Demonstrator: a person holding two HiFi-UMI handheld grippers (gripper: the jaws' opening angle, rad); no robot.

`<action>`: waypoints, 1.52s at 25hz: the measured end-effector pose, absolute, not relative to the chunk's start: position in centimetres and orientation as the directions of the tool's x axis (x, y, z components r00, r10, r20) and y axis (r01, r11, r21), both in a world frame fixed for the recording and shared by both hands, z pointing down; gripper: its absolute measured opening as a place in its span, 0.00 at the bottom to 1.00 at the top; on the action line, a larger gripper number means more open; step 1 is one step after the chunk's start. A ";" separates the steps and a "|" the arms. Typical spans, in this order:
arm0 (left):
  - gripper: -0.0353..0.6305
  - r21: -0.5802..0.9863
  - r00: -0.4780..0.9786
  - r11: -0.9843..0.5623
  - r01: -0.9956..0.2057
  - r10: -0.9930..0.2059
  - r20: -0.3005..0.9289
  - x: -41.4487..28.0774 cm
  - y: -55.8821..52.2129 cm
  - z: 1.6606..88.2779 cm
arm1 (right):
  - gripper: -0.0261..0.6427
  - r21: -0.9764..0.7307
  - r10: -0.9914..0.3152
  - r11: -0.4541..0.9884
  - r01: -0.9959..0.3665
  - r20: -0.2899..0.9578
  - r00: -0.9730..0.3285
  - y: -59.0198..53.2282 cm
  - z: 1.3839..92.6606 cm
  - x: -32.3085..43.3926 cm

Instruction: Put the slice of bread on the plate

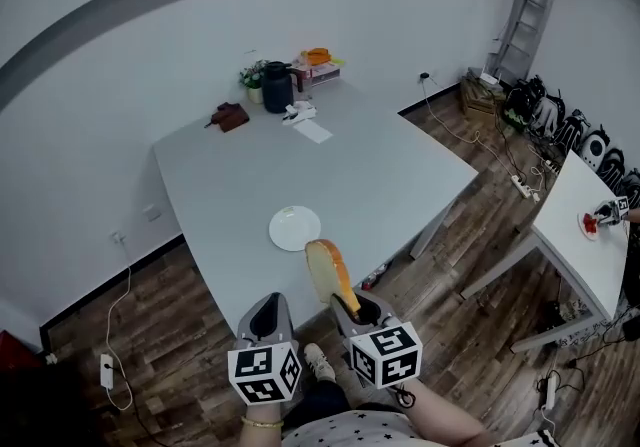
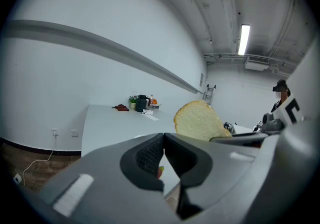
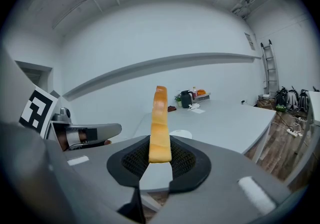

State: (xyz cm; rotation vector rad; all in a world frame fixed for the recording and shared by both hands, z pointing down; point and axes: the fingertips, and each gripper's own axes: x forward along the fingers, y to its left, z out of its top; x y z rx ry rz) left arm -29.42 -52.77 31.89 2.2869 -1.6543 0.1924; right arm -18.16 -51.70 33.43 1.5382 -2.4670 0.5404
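Observation:
A slice of bread (image 1: 330, 273) with a golden crust stands on edge, upright between the pads of my right gripper (image 1: 352, 307), which is shut on its lower end. It hangs over the near edge of the grey table (image 1: 380, 175). In the right gripper view the slice (image 3: 160, 123) rises straight up from the gripper (image 3: 160, 155). A round white plate (image 1: 295, 228) lies on the table just beyond and left of the bread, and shows behind the slice as the plate (image 3: 182, 133). My left gripper (image 1: 268, 315) is beside the right one, shut and holding nothing (image 2: 163, 139). The bread (image 2: 197, 120) appears to its right.
At the table's far end stand a dark jug (image 1: 277, 87), a small plant (image 1: 254, 78), a brown object (image 1: 231, 117), papers (image 1: 310, 128) and orange items (image 1: 318, 58). A second white table (image 1: 590, 260) is at right, a ladder (image 1: 527, 20) beyond. Cables lie on the wooden floor.

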 end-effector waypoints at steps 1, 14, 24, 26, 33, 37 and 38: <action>0.06 0.167 0.327 -0.290 -0.942 -0.901 0.285 -29.6 -54.3 32.0 | 0.17 -0.209 -0.823 0.398 -0.893 0.349 -0.448 -53.3 33.7 -18.4; 0.06 0.146 0.325 -0.292 -0.945 -0.874 0.362 -32.6 -70.6 36.2 | 0.17 -0.294 -0.686 0.387 -0.874 0.542 -0.486 -69.5 41.1 -24.2; 0.06 0.190 0.349 -0.295 -0.936 -0.840 0.415 -32.6 -76.0 39.2 | 0.17 -0.347 -0.607 0.342 -0.873 0.628 -0.488 -74.4 45.6 -25.9; 0.06 0.192 0.350 -0.295 -0.936 -0.836 0.423 -32.6 -76.3 39.7 | 0.17 -0.360 -0.598 0.335 -0.871 0.633 -0.492 -74.7 46.0 -26.0; 0.06 0.185 0.351 -0.299 -0.936 -0.830 0.434 -32.6 -76.7 40.4 | 0.18 -0.379 -0.564 0.334 -0.863 0.653 -0.505 -75.8 46.9 -25.8; 0.06 0.183 0.356 -0.306 -0.934 -0.825 0.438 -32.4 -76.6 40.4 | 0.27 -0.336 -0.570 0.329 -0.883 0.674 -0.469 -76.2 47.3 -25.0; 0.06 0.181 0.358 -0.309 -0.934 -0.825 0.438 -32.3 -76.6 40.3 | 0.31 -0.319 -0.575 0.329 -0.889 0.679 -0.456 -76.2 47.3 -24.8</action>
